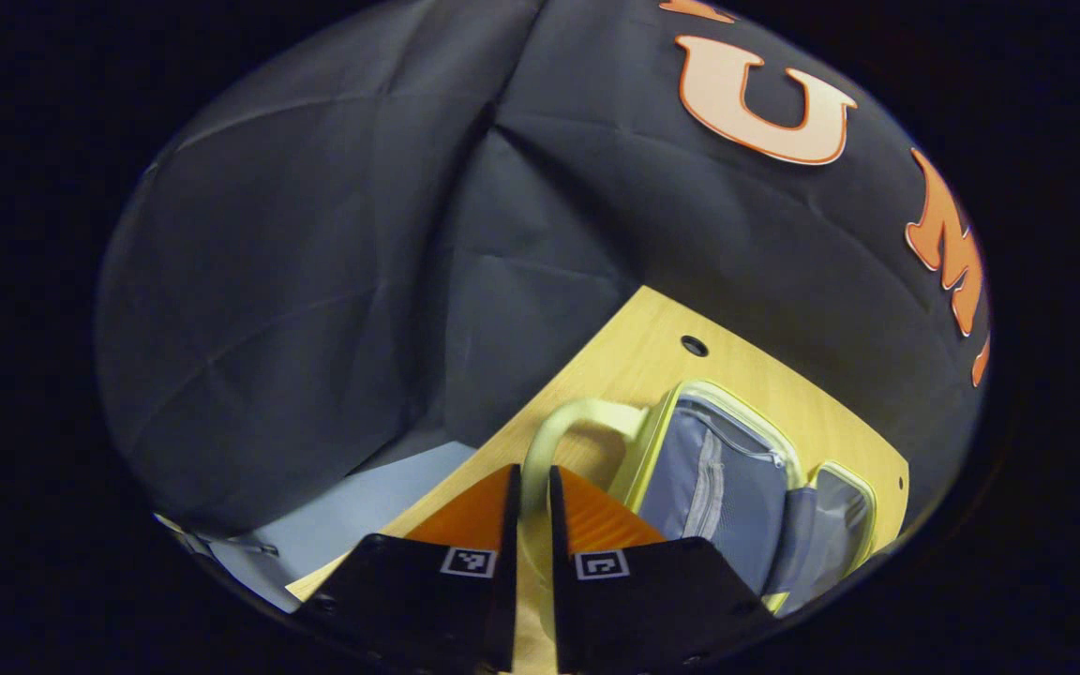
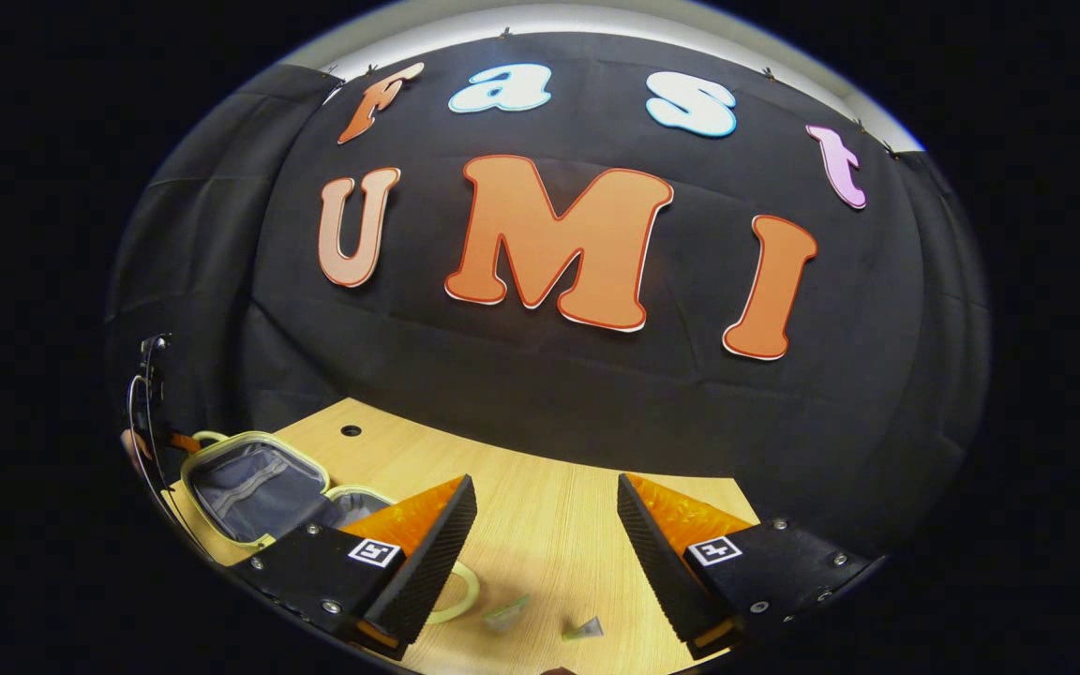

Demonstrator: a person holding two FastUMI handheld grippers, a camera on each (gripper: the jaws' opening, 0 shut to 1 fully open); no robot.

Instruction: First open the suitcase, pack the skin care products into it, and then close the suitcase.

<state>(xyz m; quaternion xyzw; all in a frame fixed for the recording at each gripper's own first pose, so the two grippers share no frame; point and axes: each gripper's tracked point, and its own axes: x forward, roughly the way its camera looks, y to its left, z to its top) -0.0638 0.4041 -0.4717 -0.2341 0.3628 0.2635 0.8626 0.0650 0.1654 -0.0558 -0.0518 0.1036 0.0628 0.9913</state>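
In the left gripper view the left tongs (image 1: 532, 511) are nearly closed around the pale handle (image 1: 566, 424) of the suitcase (image 1: 723, 483), which lies open near the worktop's (image 1: 652, 352) far edge with its grey lining showing (so opening looks done and packing comes next). In the right gripper view the right tongs (image 2: 547, 534) hang spread wide over the near edge, above two small items (image 2: 505, 614) that may be the skin care products, too cut off to tell; the next move calls for lowering onto one and pinching it.
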